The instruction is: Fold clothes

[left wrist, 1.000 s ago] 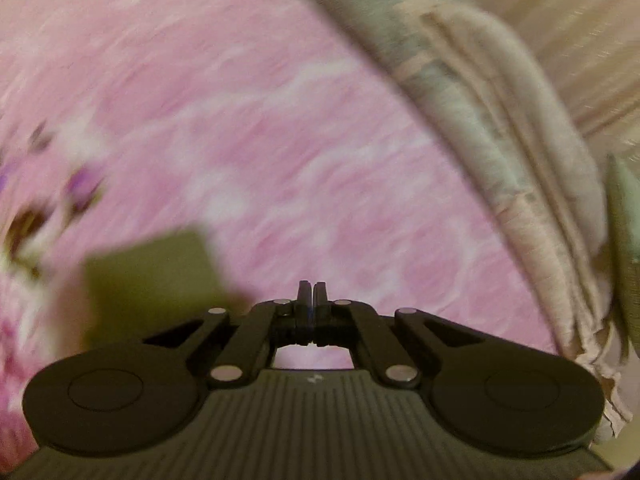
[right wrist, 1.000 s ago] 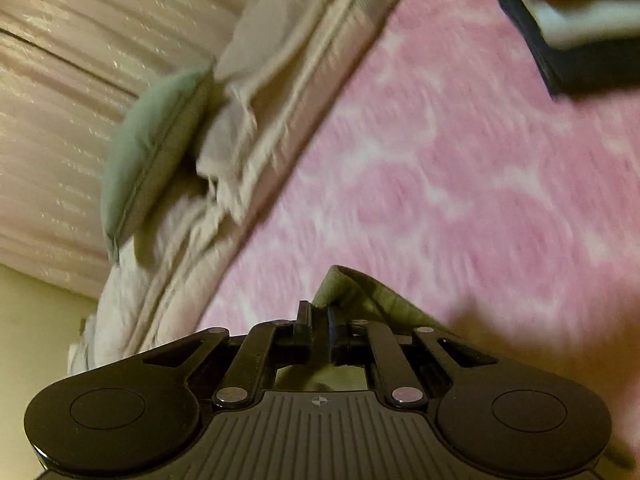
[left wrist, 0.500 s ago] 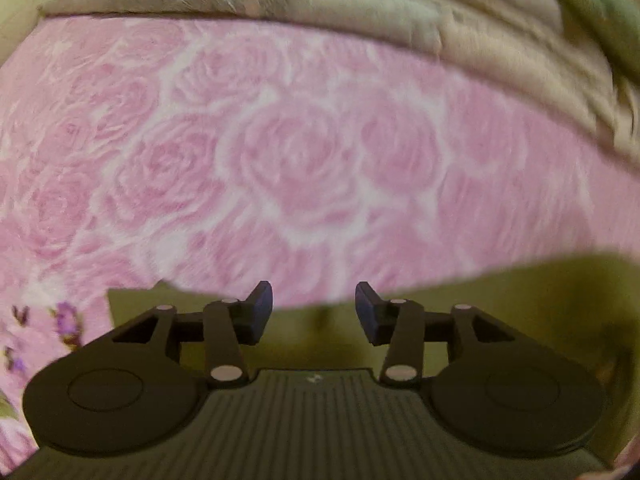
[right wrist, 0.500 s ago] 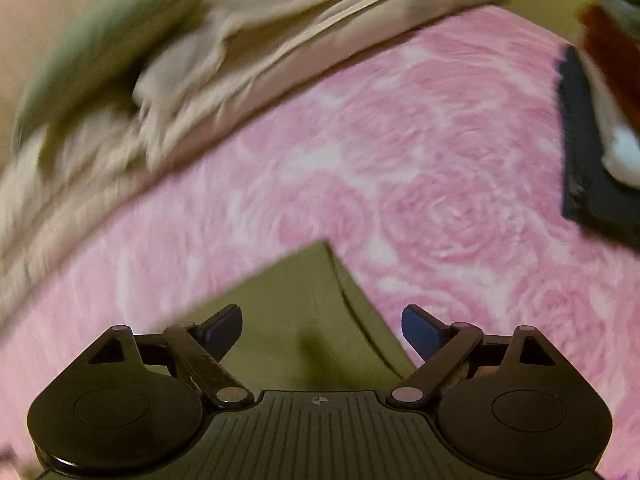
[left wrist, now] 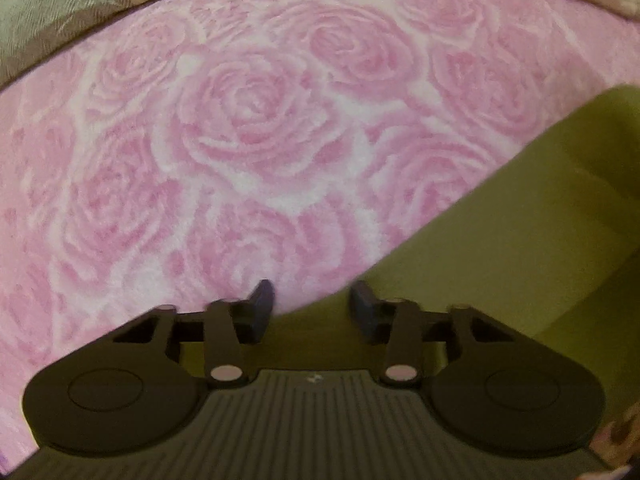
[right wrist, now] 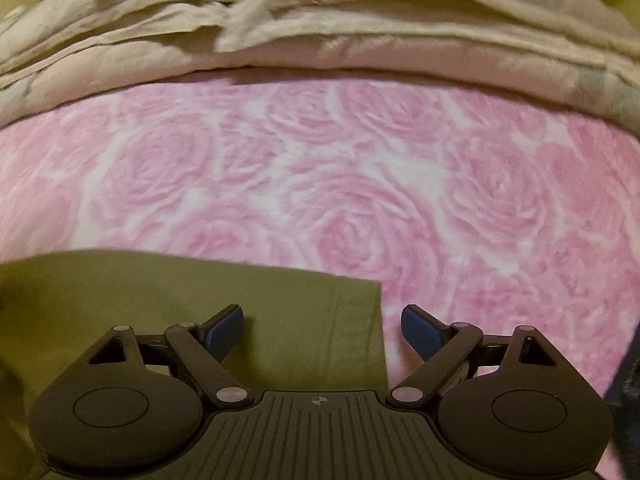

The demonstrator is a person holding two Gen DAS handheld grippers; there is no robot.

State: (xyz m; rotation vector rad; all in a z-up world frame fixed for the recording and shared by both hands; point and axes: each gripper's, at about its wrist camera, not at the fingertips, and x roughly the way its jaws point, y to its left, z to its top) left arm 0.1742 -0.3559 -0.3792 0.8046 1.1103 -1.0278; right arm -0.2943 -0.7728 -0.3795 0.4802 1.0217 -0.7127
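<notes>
shirt (right wrist: pixel 200 312) flat on bed (right wrist: pixel 320 184), edges straight, partly folded | left tongs (left wrist: pixel 312 306) wide, empty | right tongs (right wrist: pixel 322 330) wide, empty

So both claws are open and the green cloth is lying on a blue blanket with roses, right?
Almost. Both claws are open, the left claw and the right claw, and the green cloth lies flat. But the blanket with roses is pink, not blue. Both wrist views show it.

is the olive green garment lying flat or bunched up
Flat. The olive garment lies smooth on the pink rose blanket with straight edges and a square corner; both grippers hang open above it.
</notes>
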